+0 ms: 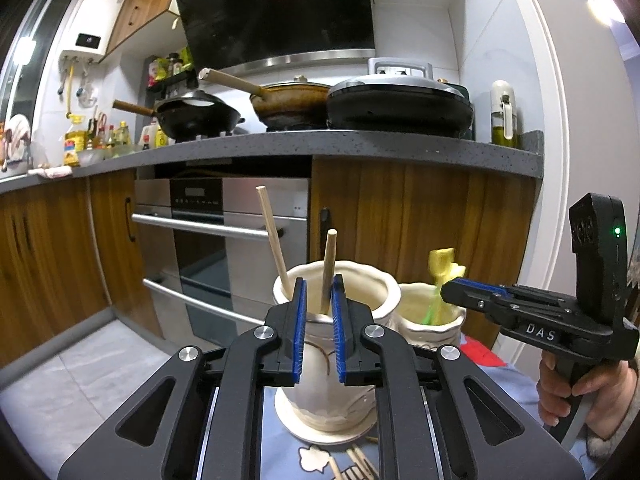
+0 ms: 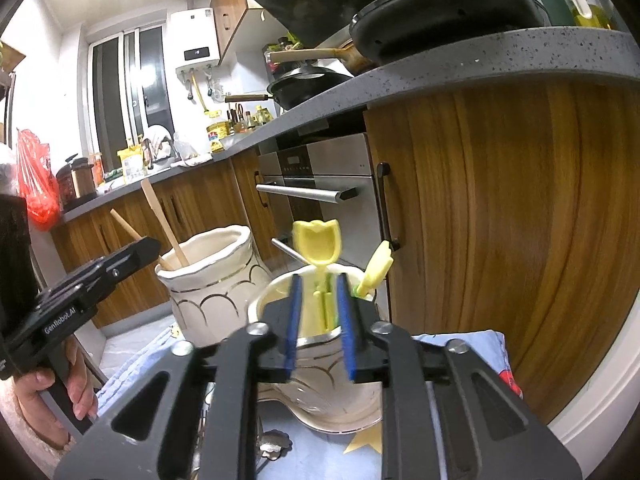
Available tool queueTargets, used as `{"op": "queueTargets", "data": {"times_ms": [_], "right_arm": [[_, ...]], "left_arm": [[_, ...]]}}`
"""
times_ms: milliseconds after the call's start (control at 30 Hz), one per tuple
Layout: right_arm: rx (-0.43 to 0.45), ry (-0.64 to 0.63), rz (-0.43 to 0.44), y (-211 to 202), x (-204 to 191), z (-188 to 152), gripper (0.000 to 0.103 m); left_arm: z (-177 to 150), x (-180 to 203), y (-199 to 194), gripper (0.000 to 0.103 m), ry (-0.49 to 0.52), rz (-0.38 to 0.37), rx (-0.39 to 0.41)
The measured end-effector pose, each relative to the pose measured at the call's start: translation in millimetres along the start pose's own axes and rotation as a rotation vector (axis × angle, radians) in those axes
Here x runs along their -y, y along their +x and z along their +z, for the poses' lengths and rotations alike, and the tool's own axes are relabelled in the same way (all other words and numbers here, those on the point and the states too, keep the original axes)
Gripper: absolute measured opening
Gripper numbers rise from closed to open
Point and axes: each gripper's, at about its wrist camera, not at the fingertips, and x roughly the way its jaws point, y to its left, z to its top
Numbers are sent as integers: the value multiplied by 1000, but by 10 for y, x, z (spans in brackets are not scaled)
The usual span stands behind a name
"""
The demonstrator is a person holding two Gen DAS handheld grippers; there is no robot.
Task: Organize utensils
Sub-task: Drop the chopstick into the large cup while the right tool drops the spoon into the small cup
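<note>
A tall cream ceramic jar (image 1: 340,360) stands in front of my left gripper (image 1: 318,298), with two wooden chopsticks (image 1: 329,268) upright in it. The blue pads stand apart on either side of one chopstick, not pressing it. A shorter cream jar (image 2: 320,380) holds yellow plastic utensils (image 2: 318,248); my right gripper (image 2: 320,300) is open just above its rim, pads on either side of the yellow tulip-shaped handle. The tall jar also shows in the right wrist view (image 2: 212,280), and the short jar in the left wrist view (image 1: 432,320).
Both jars stand on a light blue patterned cloth (image 2: 460,344). More wooden chopsticks (image 1: 360,464) lie on the cloth near the tall jar's base. Behind are wooden cabinets (image 1: 420,216), an oven (image 1: 224,248) and a grey counter (image 1: 320,144) with pans.
</note>
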Motion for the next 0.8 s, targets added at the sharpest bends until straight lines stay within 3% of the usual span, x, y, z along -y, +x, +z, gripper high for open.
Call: {"op": "queueTargets", "data": {"times_ms": [167, 367, 467, 600, 700, 800], "right_arm": [[10, 8, 1, -14, 22, 5, 21], [24, 21, -7, -58, 36, 15, 45], [37, 22, -22, -105, 18, 23, 72], [67, 26, -54, -225, 18, 17, 93], [78, 29, -65, -306, 32, -9, 98], [59, 29, -85, -357, 12, -70, 98]], "left_arm": [[-7, -8, -2, 14, -3, -6, -2], [-11, -17, -41, 26, -5, -5, 7], [-30, -15, -63, 40, -8, 3, 7], [-61, -34, -168, 72, -28, 27, 20], [-94, -61, -255, 91, -39, 52, 20], [-177, -90, -300, 95, -48, 69, -26]]}}
